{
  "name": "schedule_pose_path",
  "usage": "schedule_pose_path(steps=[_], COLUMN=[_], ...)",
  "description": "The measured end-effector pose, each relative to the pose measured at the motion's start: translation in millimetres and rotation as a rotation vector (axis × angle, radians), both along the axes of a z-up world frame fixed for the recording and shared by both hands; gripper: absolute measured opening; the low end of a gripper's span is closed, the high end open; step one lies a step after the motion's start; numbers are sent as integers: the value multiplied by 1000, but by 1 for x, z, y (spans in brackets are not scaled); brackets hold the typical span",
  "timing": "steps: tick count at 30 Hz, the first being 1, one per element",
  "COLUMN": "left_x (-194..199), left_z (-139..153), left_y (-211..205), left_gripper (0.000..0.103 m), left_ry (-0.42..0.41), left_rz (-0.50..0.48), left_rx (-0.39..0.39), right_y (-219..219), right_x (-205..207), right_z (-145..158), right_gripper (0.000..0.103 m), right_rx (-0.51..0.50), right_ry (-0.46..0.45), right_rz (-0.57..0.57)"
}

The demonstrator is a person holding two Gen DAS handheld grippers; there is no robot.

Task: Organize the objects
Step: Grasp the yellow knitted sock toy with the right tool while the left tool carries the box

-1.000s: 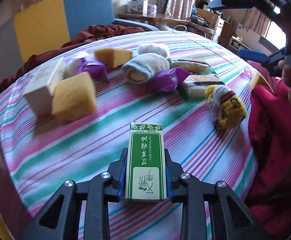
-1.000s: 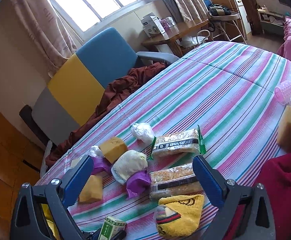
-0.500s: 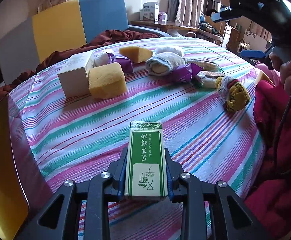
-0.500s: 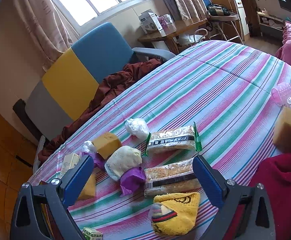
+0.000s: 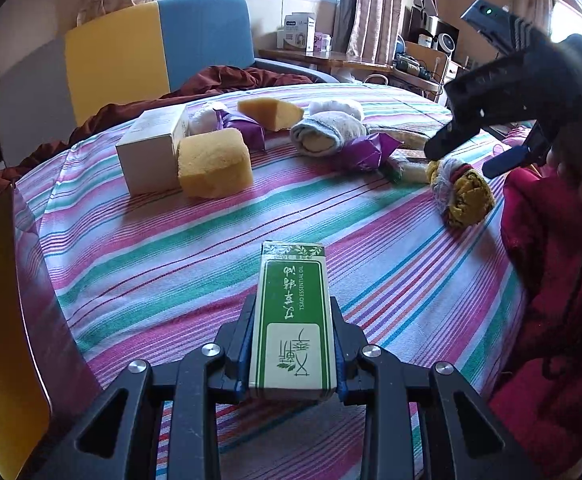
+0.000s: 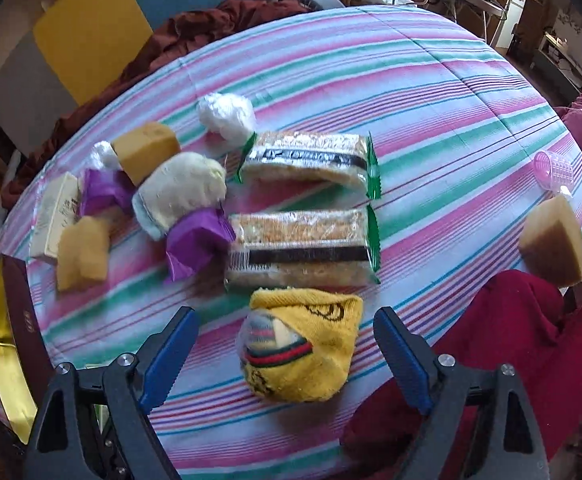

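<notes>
My left gripper [image 5: 293, 336] is shut on a green and white essential oil box [image 5: 293, 316] and holds it above the near part of the striped table [image 5: 163, 248]. My right gripper [image 6: 287, 354] is open, its jaws either side of and above a rolled yellow sock [image 6: 301, 344], not touching it; that sock also shows in the left wrist view [image 5: 465, 196]. Beyond it lie two wrapped snack bars [image 6: 303, 246], purple packets [image 6: 197, 240], a pale rolled sock [image 6: 181, 192], yellow sponges [image 6: 83, 252] and a white box [image 5: 151, 152].
A gold and dark red box [image 6: 9, 340] stands at the table's left edge. A red cloth [image 6: 503, 344] lies at the near right, with a sponge wedge [image 6: 553, 240] and a pink cup [image 6: 553, 170] beside it. A blue and yellow chair [image 5: 151, 52] stands behind the table.
My left gripper has pulled back from the table with the oil box. My right gripper has tilted down and dropped close over the yellow sock.
</notes>
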State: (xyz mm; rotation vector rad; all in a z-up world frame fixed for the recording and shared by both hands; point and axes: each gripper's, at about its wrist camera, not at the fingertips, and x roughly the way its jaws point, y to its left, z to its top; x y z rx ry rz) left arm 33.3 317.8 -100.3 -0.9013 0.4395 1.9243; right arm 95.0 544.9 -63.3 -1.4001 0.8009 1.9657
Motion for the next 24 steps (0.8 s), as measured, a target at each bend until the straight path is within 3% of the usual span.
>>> schedule_pose_path(steps=[3,5,8,12,17,19,21,24], left_x=[-1,-2,-2,-3,9,10,6,-8], left_z=[1,1,2,8,34,47,60,78], left_y=[-2,-3,-4,-11,-34,-46,-61,-91], left_gripper=[31,31,31,31,31,31,31,31], left_ry=[-6,-8,-7,-36,4,17,32,40], left_rz=[-3,-5,-8,6,0,16,52,150], left_rx=[8,10,8,-5,37,60,85,116], right_y=[-5,-11,-21,-46,-77,-85,-99,-106], right_x=[-9,-16,-21,-25,-39,-45,-53,-56], right_z=[-11,-21,-21,-17,-20,-25,-28,-29], right_gripper=[81,53,41,39,39,39,39,39], right_rx=[-3,-14,39,-40,-14,-27,35,56], right_ry=[-82,-129,-138,26,158,172,163,162], right_rz=[32,75,113,219,334,375,416,456])
